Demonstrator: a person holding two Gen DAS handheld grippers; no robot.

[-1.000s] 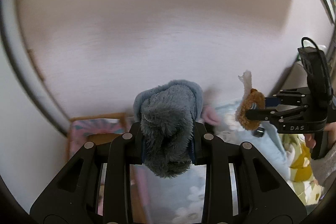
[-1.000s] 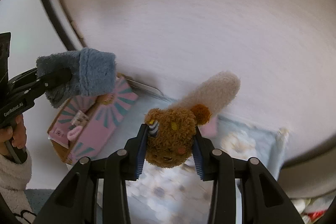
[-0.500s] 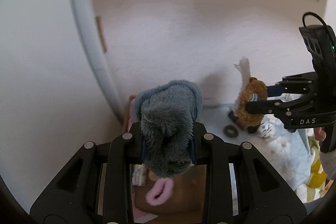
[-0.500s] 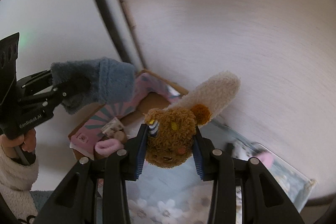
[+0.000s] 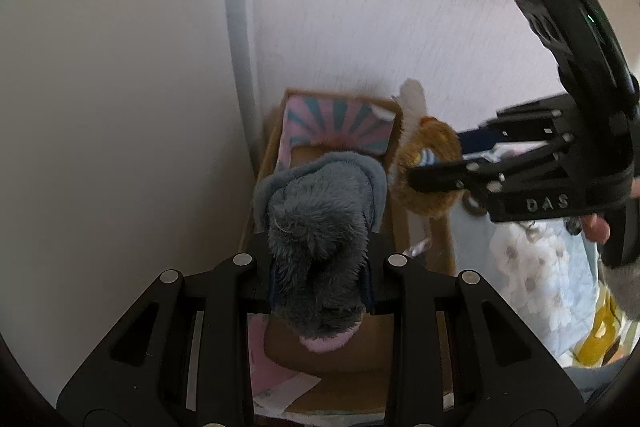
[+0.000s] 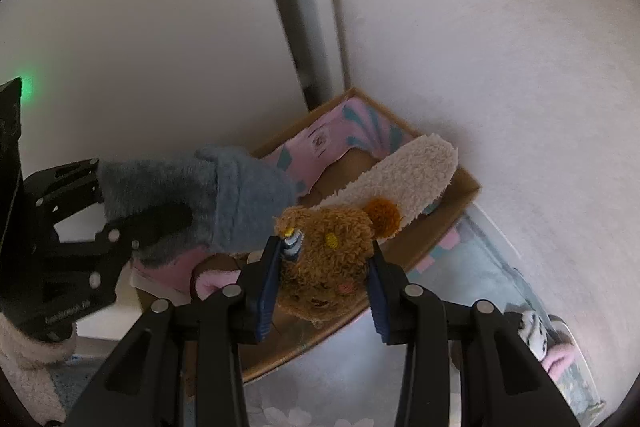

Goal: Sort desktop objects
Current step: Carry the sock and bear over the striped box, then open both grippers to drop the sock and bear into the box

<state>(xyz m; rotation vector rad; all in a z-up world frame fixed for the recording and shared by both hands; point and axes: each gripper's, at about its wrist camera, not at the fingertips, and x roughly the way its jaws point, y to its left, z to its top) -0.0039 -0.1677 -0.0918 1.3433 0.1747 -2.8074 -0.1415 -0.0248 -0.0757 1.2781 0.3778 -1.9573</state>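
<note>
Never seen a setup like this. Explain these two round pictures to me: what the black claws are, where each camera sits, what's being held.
No robot here: a person holds a two-finger hand tool in each hand, and a fisheye camera on each tool looks along its fingers. In the left camera's picture, the left gripper is shut on a grey fluffy slipper. In the right camera's picture, the right gripper is shut on a brown bear slipper with a cream sole. Each tool also shows in the other's view. Both slippers hang over an open cardboard box with pink-and-teal flaps, standing on a pale floral cloth in a wall corner.
</note>
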